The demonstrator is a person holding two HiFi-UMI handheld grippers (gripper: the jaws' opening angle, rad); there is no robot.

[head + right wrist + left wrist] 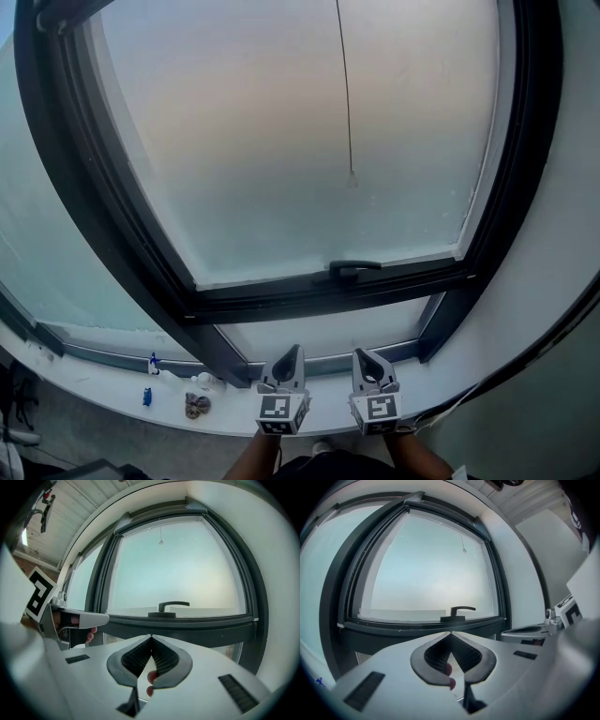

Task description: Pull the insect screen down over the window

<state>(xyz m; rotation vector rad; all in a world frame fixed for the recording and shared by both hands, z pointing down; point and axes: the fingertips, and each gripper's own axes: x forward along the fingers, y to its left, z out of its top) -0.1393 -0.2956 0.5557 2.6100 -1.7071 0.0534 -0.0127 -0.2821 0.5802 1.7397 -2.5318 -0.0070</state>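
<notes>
Window cord (pixel 346 94) mid-pane, clr of frame (pixel 131 225)

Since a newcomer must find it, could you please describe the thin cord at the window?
Find the large dark-framed window with the pale hazy pane. The cord hangs straight down from the top, ending in a small knob above the black handle. It is the only thin vertical line crossing the glass.
</notes>
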